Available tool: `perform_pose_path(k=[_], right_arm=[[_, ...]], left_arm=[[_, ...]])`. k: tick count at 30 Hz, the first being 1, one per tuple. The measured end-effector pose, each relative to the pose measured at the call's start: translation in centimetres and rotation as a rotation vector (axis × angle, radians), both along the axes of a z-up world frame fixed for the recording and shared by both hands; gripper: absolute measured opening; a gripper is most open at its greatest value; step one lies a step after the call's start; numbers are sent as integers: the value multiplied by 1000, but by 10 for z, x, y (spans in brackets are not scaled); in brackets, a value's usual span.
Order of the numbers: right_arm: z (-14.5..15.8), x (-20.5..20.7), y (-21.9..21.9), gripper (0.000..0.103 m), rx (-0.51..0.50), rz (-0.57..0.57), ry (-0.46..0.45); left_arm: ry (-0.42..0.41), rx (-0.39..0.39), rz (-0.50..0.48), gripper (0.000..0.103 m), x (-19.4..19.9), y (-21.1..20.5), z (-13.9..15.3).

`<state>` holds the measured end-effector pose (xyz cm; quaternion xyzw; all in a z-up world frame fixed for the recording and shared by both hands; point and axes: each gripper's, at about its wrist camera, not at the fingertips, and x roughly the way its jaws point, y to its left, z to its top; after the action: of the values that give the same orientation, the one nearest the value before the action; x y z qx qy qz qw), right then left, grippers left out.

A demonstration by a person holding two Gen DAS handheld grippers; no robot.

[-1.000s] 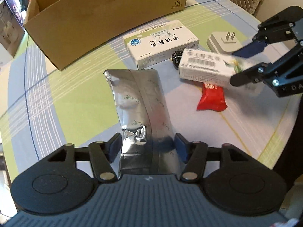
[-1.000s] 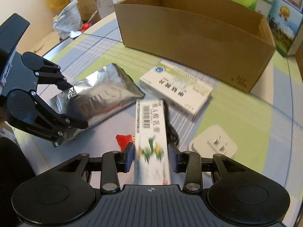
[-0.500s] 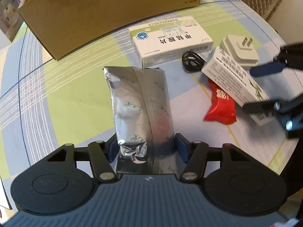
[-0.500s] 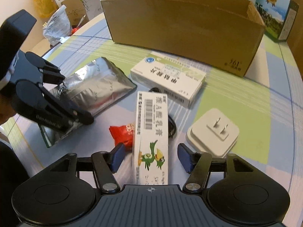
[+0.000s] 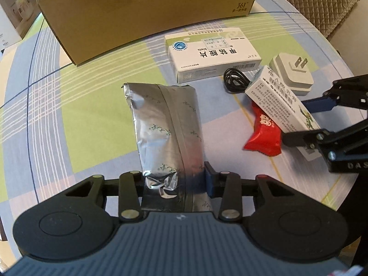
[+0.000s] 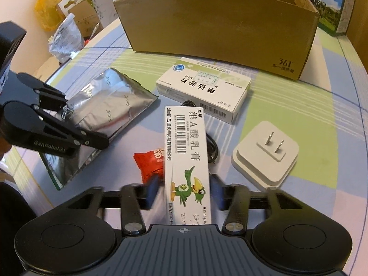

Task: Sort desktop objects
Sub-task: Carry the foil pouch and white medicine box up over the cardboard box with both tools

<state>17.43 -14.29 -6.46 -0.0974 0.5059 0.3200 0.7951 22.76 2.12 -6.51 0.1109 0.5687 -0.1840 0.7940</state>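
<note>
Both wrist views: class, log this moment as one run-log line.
left gripper: shut on foil pouch | right gripper: jaws closing around ointment box, gaps remain | cardboard box: no items visible inside

"361°" on cardboard box (image 6: 285, 65), "GenRobot.AI" on left gripper (image 6: 76, 117), "维A酸乳膏" on carton (image 6: 187, 151)

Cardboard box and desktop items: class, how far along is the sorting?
Done: nothing evident; no item shows inside the brown cardboard box, though its floor is hidden. In hand: the left gripper clamps the silver foil pouch; the right gripper straddles the long white ointment carton, grip blurred. Left: white tablet box, white plug adapter, red sachet and black cable lie on the table.
</note>
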Motion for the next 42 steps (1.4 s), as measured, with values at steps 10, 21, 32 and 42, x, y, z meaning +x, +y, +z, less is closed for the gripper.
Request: perform_pose_path(k=[10, 21, 32, 42], right_arm=[[25, -17, -12, 35, 29, -70, -49], [62, -41, -21, 35, 39, -114, -105], [91, -52, -26, 35, 61, -126, -159], [103, -55, -24, 35, 65, -141, -184]], left_arm=[[-40, 3, 14, 35, -9, -4, 20], [-105, -15, 34, 35, -34, -10, 61], [-150, -16, 40, 35, -56, -18, 89], [-171, -30, 40, 35, -66, -18, 99]])
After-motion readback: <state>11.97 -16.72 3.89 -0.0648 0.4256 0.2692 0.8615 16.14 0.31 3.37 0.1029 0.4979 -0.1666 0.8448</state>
